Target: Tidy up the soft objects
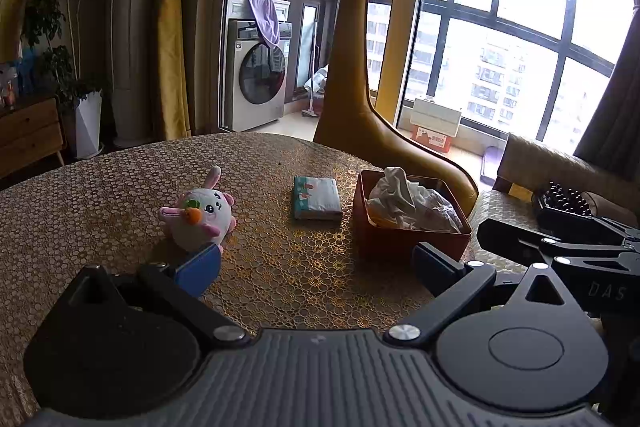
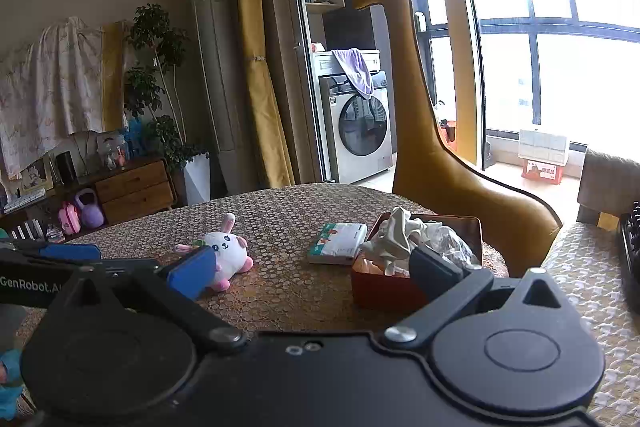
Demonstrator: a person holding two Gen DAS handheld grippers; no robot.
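Patterned table (image 1: 120,187); left gripper (image 1: 316,267) and right gripper (image 2: 316,273) level above it, jaws spread, empty

The left gripper (image 1: 316,267) hangs low over the near part of the table (image 1: 100,195), its blue-padded fingers (image 1: 199,269) spread wide with nothing between them. Just beyond the left finger sits a white plush rabbit (image 1: 202,215) holding a carrot. A tissue pack (image 1: 317,197) lies flat toward the table's middle. Near the right edge stands a red box (image 1: 400,241) filled with crumpled cloth (image 1: 404,199). The right gripper (image 1: 560,247) shows past that edge.
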